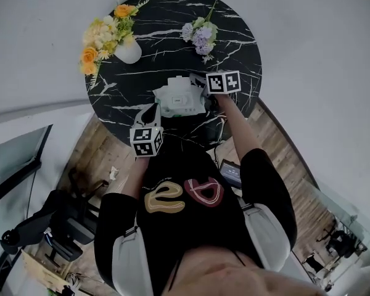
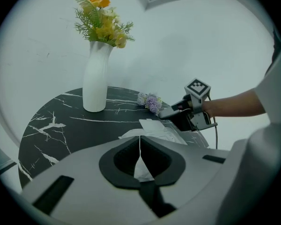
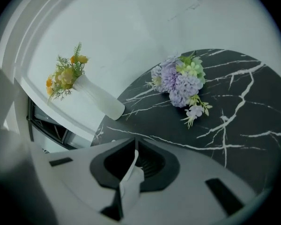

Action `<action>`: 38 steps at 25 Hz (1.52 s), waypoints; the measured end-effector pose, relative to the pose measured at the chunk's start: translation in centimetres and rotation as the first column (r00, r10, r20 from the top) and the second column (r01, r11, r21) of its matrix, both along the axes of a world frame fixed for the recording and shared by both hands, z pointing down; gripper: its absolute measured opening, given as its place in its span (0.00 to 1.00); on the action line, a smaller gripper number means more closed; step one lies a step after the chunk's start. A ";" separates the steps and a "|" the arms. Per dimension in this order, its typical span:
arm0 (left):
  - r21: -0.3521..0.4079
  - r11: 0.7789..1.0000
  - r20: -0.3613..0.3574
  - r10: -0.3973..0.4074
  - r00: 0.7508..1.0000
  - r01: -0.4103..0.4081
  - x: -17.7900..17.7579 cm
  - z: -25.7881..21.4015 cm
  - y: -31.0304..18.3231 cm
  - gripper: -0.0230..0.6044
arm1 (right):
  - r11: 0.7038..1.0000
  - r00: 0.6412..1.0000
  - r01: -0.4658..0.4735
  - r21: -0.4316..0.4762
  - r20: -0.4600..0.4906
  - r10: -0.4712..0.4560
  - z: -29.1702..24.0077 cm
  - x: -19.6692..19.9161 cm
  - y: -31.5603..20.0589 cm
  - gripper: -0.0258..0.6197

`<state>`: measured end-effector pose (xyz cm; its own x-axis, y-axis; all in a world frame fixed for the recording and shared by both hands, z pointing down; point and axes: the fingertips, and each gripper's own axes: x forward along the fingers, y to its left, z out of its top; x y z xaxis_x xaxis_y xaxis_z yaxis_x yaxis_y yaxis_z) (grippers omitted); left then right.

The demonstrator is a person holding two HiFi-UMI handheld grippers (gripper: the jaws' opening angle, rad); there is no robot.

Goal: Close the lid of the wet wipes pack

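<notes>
Head view: a round black marble table [image 1: 172, 14] carries a white vase [image 1: 129, 51] of yellow flowers [image 1: 103, 39] at the back left and a loose bunch of purple flowers [image 1: 200, 36] at the back right. The pack [image 1: 180, 97] lies near the front edge, well apart from both. The left gripper [image 1: 150, 112] touches the pack's near left corner. The right gripper [image 1: 206, 100] is at its far right corner. The person's black shirt [image 1: 191, 227] fills the lower frame.

Left gripper view: the left gripper [image 2: 140, 140] has its jaws drawn together, and a thin white edge of the pack [image 2: 152, 129] is pinched in the seam. The rest of the pack spreads on the table [image 2: 61, 125] just beyond. The right gripper [image 2: 167, 113] reaches in from the right, its tip over the pack's far side, with the purple flowers [image 2: 151, 101] just behind it. The vase [image 2: 95, 81] stands upright at the back left.

Right gripper view: the right gripper [image 3: 131, 153] also has its jaws together, clamped on a white flap [image 3: 130, 181] that runs down between them. I cannot tell whether this flap is the lid or a wipe. Ahead lie the purple flowers [image 3: 180, 81] on the table [image 3: 243, 121], with the vase [image 3: 100, 100] farther off to the left.
</notes>
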<state>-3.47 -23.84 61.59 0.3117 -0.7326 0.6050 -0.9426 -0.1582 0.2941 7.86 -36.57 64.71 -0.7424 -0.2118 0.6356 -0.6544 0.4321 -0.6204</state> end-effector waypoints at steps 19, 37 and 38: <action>-0.096 0.995 -0.027 -0.027 0.999 0.024 1.4 3.1 0.1 0.07 | 0.975 0.984 0.082 -0.205 0.173 -0.046 0.0 -1.3 -0.3 0.06; -0.103 0.995 -0.024 0.000 1.000 -0.003 2.0 3.5 1.0 0.07 | 0.993 0.978 0.056 -0.100 0.205 -0.035 -2.7 -1.2 1.1 0.06; -0.102 0.995 -0.024 0.002 1.000 -0.004 2.0 3.4 1.1 0.07 | 0.994 0.979 0.054 -0.098 0.203 -0.033 -2.8 -1.2 1.1 0.06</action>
